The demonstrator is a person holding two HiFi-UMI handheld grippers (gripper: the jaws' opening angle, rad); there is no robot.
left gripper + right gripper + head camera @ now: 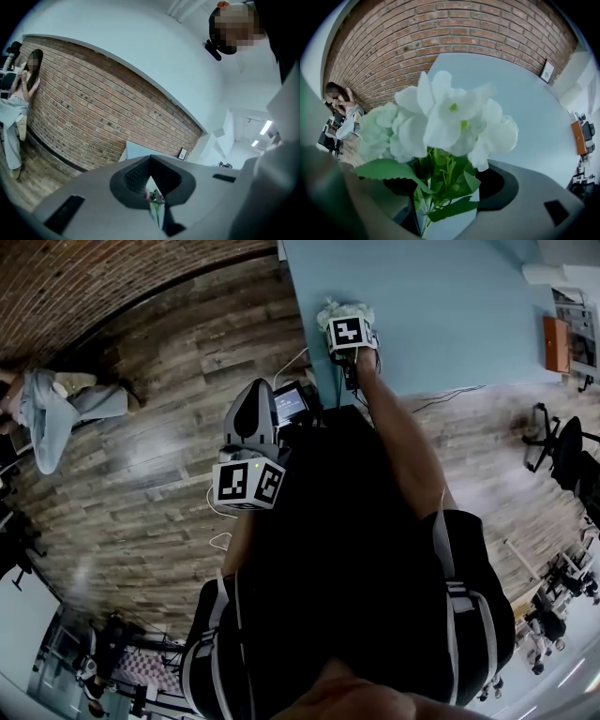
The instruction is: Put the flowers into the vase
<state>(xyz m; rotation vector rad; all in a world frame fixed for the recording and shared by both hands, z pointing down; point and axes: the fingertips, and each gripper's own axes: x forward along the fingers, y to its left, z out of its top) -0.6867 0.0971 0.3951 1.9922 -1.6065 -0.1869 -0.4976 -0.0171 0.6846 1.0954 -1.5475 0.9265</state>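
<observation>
Right gripper [443,206], jaws apart, straddles the flowers [445,112] at the table [441,306] edge, 12 o'clock; tabletop spreads toward 2. Left gripper [151,168], jaws together, hangs over floor [141,446].

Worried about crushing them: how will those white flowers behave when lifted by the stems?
Flowers probably light; the thin petals look easily bruised. Slim stems below so much bloom: likely top-heavy, apt to droop or swing.
</observation>
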